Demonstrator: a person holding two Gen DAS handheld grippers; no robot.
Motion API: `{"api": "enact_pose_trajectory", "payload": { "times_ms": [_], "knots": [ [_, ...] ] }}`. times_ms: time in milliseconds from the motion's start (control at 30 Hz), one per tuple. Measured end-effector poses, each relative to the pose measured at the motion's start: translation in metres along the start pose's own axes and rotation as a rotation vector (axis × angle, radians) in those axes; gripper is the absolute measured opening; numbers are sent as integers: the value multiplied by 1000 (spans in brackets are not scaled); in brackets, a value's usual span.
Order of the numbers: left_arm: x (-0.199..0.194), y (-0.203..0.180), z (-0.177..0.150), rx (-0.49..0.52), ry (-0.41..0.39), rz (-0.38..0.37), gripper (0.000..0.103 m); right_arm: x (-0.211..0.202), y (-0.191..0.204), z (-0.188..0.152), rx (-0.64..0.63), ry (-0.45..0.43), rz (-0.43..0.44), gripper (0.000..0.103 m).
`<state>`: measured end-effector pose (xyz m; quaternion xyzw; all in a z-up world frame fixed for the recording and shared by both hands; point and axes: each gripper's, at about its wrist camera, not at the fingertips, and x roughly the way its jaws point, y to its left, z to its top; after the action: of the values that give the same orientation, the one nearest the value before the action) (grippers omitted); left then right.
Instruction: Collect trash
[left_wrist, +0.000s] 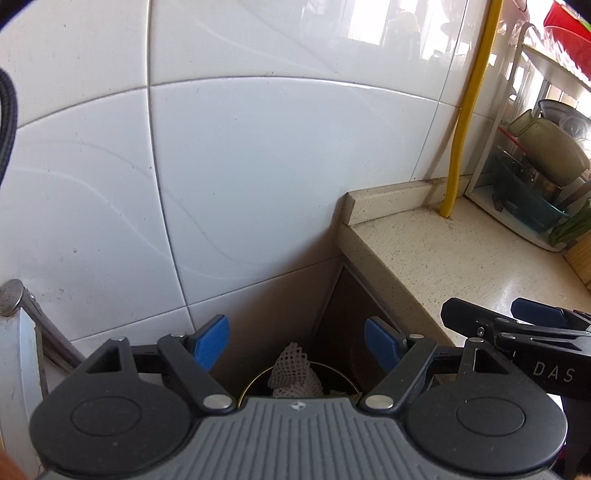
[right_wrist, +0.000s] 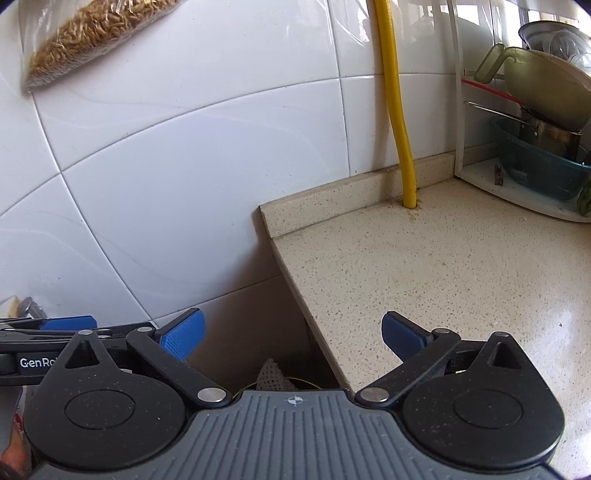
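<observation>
Trash: white foam net (left_wrist: 293, 373) lying in the round bin (left_wrist: 255, 384) below my grippers, in the gap between tiled wall (left_wrist: 258, 155) and worktop (left_wrist: 461, 258).
Left gripper (left_wrist: 297, 341): spread, nothing between my pads.
Right gripper (right_wrist: 293, 338): spread wide over the worktop edge, holding nothing.
Worktop: yellow hose (right_wrist: 397, 110), dish rack (right_wrist: 535, 110) behind.

White tiled wall (left_wrist: 229, 155) stood behind a speckled countertop (right_wrist: 443, 280). Yellow pipe (right_wrist: 397, 110) ran down the wall into the counter's back edge. Rack at right held a green pot (right_wrist: 546, 92) above a teal basin (right_wrist: 539, 170). Bag of grain (right_wrist: 85, 33) hung upper left.
</observation>
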<state>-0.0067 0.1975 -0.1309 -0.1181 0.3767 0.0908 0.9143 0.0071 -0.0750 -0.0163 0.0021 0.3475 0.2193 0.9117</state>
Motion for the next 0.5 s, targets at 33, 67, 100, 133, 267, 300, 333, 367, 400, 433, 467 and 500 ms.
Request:
{"api": "enact_pose_trajectory", "payload": {
  "times_ms": [33, 67, 100, 133, 267, 300, 333, 367, 400, 433, 467, 500],
  "knots": [
    [-1, -1, 0, 2, -1, -1, 77, -1, 0, 0, 0, -5, 2, 103],
    [-1, -1, 1, 2, 1, -3, 77, -2, 0, 1, 0, -8, 3, 103],
    [-1, -1, 1, 2, 2, -4, 77, -2, -1, 1, 0, -8, 4, 103],
    [-2, -2, 1, 5, 1, -4, 77, -2, -1, 1, 2, -8, 5, 103],
    [-3, -4, -1, 0, 0, -5, 77, -2, -4, 0, 8, -6, 14, 103],
    [-3, -4, -1, 0, 0, -9, 77, -2, -4, 0, 9, -6, 15, 103],
    [-3, -3, 0, 0, 2, -13, 77, -2, -4, 0, 9, -7, 17, 103],
    [-2, -3, 0, -1, 8, -19, 77, -3, -5, 0, 9, -7, 20, 103],
    [-2, -3, 1, -6, 15, -28, 77, -3, -5, 0, 9, -8, 22, 103],
    [-2, -3, 1, -11, 18, -38, 77, -3, -6, 0, 10, -10, 24, 103],
    [-2, -3, 1, -16, 18, -45, 77, -3, -6, 0, 11, -13, 25, 103],
    [-3, -3, 1, -18, 15, -45, 78, -4, -7, 0, 15, -16, 28, 103]
  ]
}}
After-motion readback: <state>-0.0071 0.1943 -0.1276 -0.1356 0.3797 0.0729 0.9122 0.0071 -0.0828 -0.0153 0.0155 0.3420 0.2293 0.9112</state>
